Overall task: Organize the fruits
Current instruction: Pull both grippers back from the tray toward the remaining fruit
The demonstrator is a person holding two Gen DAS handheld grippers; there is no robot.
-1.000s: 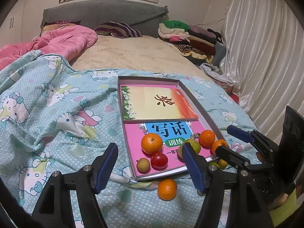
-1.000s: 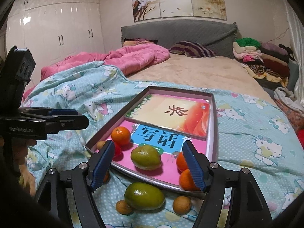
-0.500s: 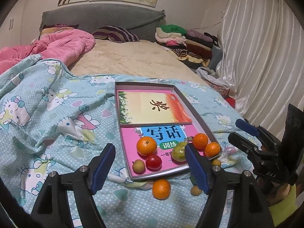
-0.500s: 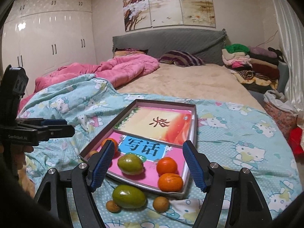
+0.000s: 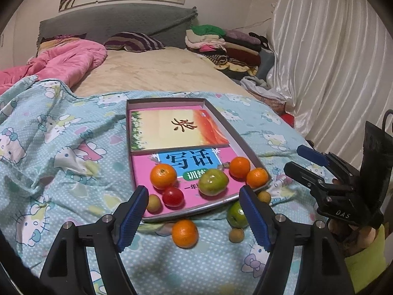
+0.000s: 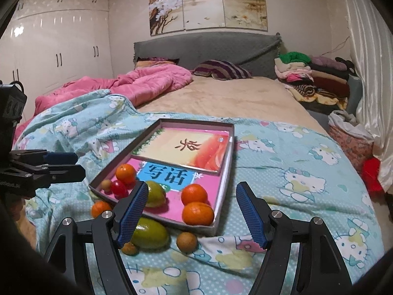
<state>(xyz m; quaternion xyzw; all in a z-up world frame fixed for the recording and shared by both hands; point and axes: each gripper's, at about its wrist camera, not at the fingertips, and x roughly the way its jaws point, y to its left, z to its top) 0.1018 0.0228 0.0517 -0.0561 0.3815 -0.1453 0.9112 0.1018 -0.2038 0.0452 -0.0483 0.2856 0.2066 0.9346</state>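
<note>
A bed (image 5: 152, 73) with a cartoon-print quilt (image 5: 61, 152) bears a shallow box (image 5: 242, 142) holding oranges and a green fruit (image 5: 213, 182); another orange (image 5: 184, 233) lies just outside. The left tool (image 5: 194, 217) and the right tool (image 6: 191, 217) both gape wide, empty; the left one's jaws have just been opening.

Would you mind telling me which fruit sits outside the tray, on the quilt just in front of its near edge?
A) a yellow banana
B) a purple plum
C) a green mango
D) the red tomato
C: in the right wrist view a green mango lies on the quilt below the tray rim, while the red tomato sits inside the tray.
</note>
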